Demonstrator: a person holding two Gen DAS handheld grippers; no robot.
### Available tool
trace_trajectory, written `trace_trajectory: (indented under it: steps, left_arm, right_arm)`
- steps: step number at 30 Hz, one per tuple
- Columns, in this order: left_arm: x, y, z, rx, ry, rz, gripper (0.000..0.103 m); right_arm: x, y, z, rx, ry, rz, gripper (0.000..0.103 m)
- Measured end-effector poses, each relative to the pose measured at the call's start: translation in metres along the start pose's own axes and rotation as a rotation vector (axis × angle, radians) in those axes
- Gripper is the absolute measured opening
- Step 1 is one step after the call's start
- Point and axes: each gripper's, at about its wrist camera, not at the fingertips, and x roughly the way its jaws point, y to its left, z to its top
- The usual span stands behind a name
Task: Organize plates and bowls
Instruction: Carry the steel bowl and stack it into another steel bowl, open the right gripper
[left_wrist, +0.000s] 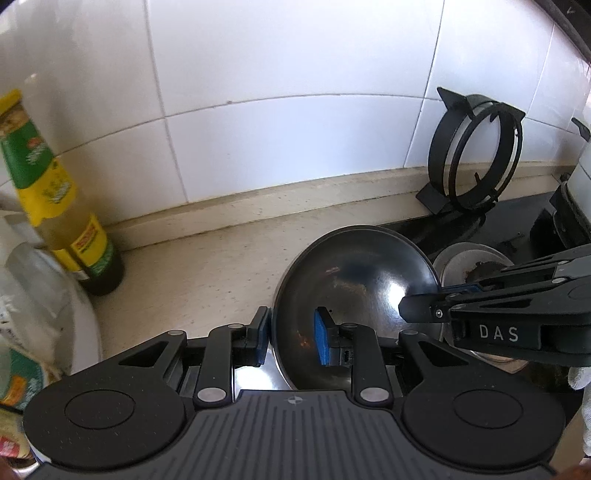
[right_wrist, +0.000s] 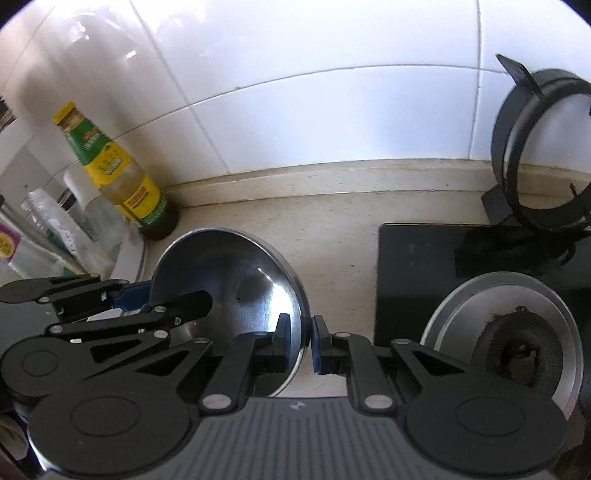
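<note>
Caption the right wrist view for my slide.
Both grippers clamp opposite rims of a steel bowl above the counter.

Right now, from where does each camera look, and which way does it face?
Left wrist: sits on the left tool, looking down toward the tiled wall; its fingers clamp the steel bowl's rim; the right tool enters from the right.
Right wrist: sits on the right tool, same direction; it clamps the opposite rim of the bowl; the left tool enters from the left.
Shared: bowl, sauce bottle, pan support ring.
</note>
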Motion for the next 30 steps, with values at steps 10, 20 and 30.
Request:
trace_trajectory:
  steps: [10, 20, 30]
  left_arm:
    - [-0.033, 0.014, -0.018, -0.017, -0.033, 0.025, 0.035]
    - [-0.061, 0.035, -0.038, -0.036, -0.048, 0.058, 0.038]
    - [-0.06, 0.058, -0.054, -0.064, -0.012, 0.073, 0.039]
  right_arm:
    - [-0.016, 0.032, -0.011, -0.048, -0.013, 0.016, 0.035]
    - [-0.019, 0.067, -0.021, -0.1, 0.004, 0.048, 0.035]
    - [0.001, 0.09, -0.021, -0.133, 0.078, 0.074, 0.035]
